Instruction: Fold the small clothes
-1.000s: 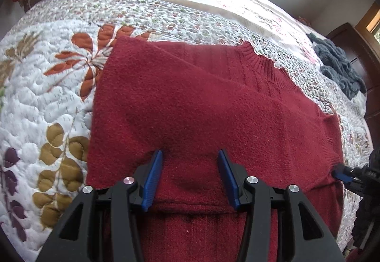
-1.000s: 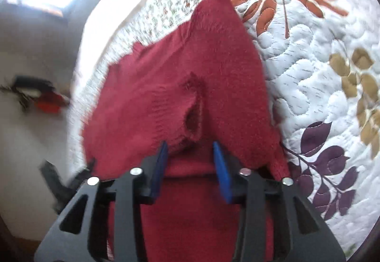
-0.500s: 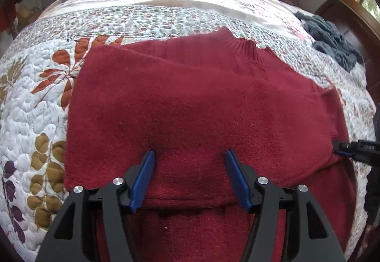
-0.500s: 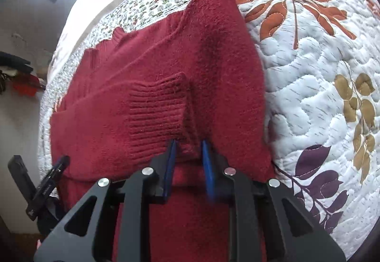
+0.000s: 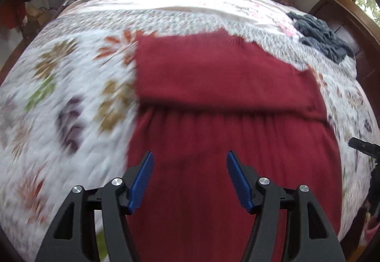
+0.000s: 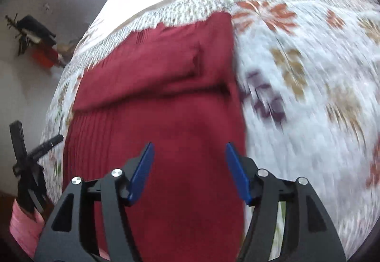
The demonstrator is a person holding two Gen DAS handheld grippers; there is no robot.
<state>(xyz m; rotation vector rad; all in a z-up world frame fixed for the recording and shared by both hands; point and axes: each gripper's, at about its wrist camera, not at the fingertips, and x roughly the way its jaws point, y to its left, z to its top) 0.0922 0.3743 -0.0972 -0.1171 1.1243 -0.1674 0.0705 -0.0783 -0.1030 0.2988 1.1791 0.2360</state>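
Both claws hang released, left claw [image 5: 188, 179] and right claw [image 6: 188, 170], above the red knitted sweater [image 5: 225, 95] lying part-folded mid-frame on the quilted bed [image 5: 71, 95]. Soft, light, floppy knit; I'd pinch the lower hem corners.

Left claw [image 5: 189, 179] sits bottom centre of the left wrist view, jaws spread wide, nothing between them. Blue pads [image 5: 142, 183] angle outward, black arms run down to the bottom edge, silver bolts show at the pivots. Right claw [image 6: 188, 170] sits bottom centre of the right wrist view, jaws equally wide apart, empty, blue fingertips [image 6: 237, 171] splayed. Each claw also shows in the other's view: the right one as a dark tip at the right edge of the left wrist view, the left one as a dark frame at the lower left edge of the right wrist view; jaw state unreadable there.
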